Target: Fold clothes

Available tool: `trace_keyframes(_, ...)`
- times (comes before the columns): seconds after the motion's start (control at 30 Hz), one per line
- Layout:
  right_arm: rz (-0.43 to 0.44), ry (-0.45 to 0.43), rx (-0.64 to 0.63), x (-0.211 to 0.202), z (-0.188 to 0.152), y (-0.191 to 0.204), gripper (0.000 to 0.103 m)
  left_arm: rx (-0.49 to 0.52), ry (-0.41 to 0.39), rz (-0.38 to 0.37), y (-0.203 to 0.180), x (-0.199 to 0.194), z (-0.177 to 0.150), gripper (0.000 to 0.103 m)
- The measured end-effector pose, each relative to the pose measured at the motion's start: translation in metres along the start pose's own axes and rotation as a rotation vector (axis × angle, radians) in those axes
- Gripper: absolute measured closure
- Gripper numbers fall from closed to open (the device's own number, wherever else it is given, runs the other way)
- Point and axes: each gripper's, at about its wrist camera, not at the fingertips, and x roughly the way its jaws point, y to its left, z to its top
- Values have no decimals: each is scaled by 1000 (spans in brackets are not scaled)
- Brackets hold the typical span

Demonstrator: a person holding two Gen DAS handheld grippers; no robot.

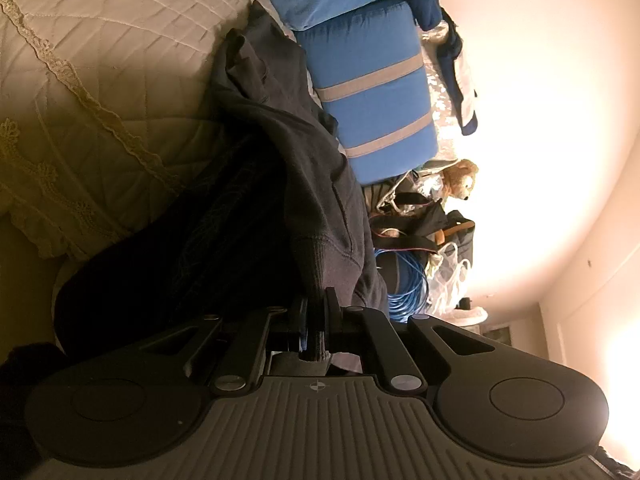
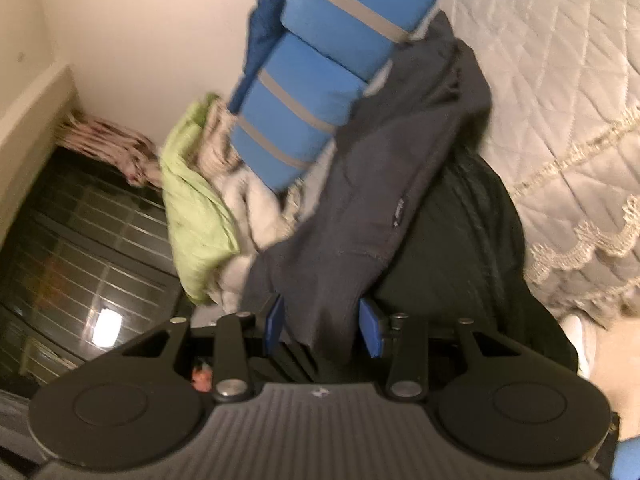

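Left to right, entries as follows.

Left gripper [image 1: 316,308]: jaws clenched on a ribbed hem or cuff of the dark garment [image 1: 280,140]. From the pinch the cloth runs straight ahead, away from the fingers, its long axis in line with them, lying bunched on the quilted bedspread [image 1: 100,60] beside the blue striped cushions [image 1: 360,80]. The lower left of this view is in deep shadow; folds there cannot be made out.

Right gripper [image 2: 322,320]: jaws standing apart, blue pads showing either side of a hanging band of the same dark garment [image 2: 380,180]. Cloth lies between the pads, but whether it touches either is hard to tell; the view is motion-blurred. The garment again extends forward from the fingers toward the cushions [image 2: 320,80], with a green cloth [image 2: 196,208] off to its left.

Judgement: any coming move turns on the left-held edge, the only secured one; both grippers sit at the near end. Garment type, and how far it is folded, cannot be told.
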Motion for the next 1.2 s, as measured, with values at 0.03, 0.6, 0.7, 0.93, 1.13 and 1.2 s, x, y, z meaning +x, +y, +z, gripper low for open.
trace_keyframes(0.03,6,14,9,2,-1,-1,58,-1,1,0,0,0,0,96)
trace_keyframes(0.6,43,-53,51,12,3,-2,94,-14,-9,-14,0,-1,-3,97)
trace_keyframes(0.7,44,-78,31,9,6,6,98,-3,-20,-24,-4,-3,-2,98)
trace_keyframes(0.93,56,-141,-28,5,25,36,98,55,-63,-78,-25,-7,1,98)
trace_keyframes(1.13,58,-174,-68,1,43,57,98,115,-103,-127,-46,-10,8,98)
trace_keyframes(1.2,55,-185,-79,-1,46,62,98,133,-117,-141,-51,-10,10,98)
